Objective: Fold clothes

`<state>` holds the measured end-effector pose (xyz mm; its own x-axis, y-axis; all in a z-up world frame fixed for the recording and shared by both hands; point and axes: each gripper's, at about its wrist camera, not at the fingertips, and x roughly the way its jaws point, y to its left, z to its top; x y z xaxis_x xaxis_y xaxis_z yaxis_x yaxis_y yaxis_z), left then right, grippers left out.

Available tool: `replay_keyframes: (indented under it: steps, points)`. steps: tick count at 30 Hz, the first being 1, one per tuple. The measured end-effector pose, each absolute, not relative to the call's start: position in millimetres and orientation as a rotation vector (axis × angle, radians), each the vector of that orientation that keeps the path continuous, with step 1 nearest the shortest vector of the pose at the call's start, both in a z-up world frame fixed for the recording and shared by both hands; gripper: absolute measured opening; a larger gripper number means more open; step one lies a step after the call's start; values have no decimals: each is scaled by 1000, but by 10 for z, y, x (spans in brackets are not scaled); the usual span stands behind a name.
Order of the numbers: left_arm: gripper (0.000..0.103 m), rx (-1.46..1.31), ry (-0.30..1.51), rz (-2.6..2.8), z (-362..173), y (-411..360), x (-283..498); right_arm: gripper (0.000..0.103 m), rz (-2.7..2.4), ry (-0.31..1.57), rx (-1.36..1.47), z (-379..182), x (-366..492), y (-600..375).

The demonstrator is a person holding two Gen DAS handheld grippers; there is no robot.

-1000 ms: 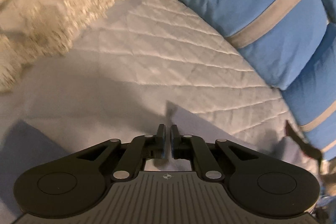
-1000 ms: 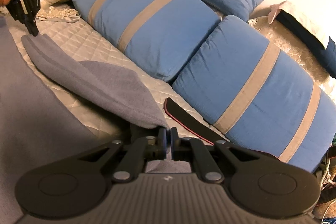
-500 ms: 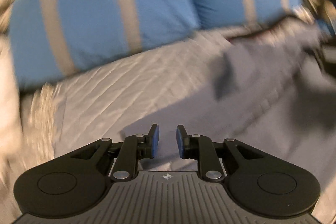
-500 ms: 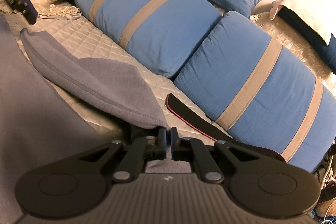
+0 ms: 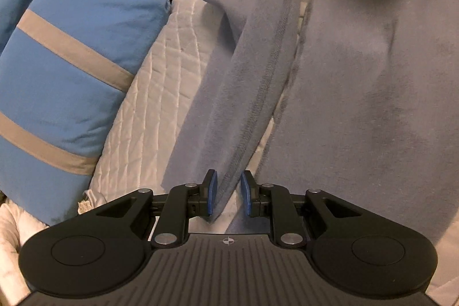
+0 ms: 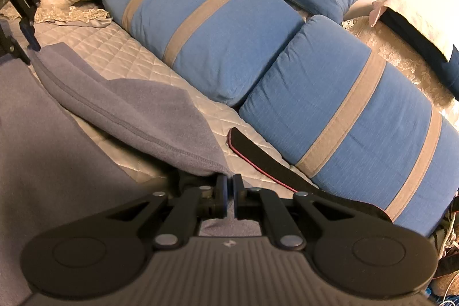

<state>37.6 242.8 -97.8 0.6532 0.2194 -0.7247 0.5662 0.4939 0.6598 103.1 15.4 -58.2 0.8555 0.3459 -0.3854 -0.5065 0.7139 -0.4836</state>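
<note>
while the right gripper (image 6: 229, 195) is pinching one end of the grey-blue sleeve (image 5: 243, 70) lying on the quilted bed (image 5: 160, 93), the left gripper (image 5: 228, 192) is sitting parted around the other end, having just opened, pads not pressing it, striped blue pillows (image 6: 338, 116) alongside.

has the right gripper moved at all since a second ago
No. In its own view the right gripper sits just as before against the striped blue pillows and stays shut on the grey-blue sleeve.
</note>
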Motion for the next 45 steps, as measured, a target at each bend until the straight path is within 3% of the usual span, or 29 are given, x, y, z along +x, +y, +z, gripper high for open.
replay_keyframes:
  steps: [12,14,15,21,24,29,32,35,37,43,45]
  points:
    - [17,1180,875,-308,-975,2338,442,6,483,269,-620,-576,1022,171]
    - [15,1180,887,-323,-978,2328,440,6,484,268,-621,-578,1018,175]
    - [6,1176,896,-332,-976,2324,438,6,485,267,-620,-578,1016,175]
    - [5,1229,846,-292,-948,2335,322,7,498,260,-616,-570,992,178]
    - [5,1261,839,-246,-949,2377,277,13,533,249,-606,-547,943,185]
    - [5,1288,831,-179,-900,2478,181,15,612,212,-598,-498,814,224]
    - [5,1330,821,-140,-843,2548,133,27,670,193,-602,-491,720,255]
    - [5,1396,800,-100,-791,2630,89,48,724,181,-592,-473,636,268]
    - [5,1423,785,-81,-767,2652,73,75,750,169,-580,-451,581,267]
    - [5,1460,808,-100,-898,2621,27,91,852,191,-476,-318,496,220]
    - [5,1450,816,-98,-966,2620,40,92,861,209,-447,-300,507,207]
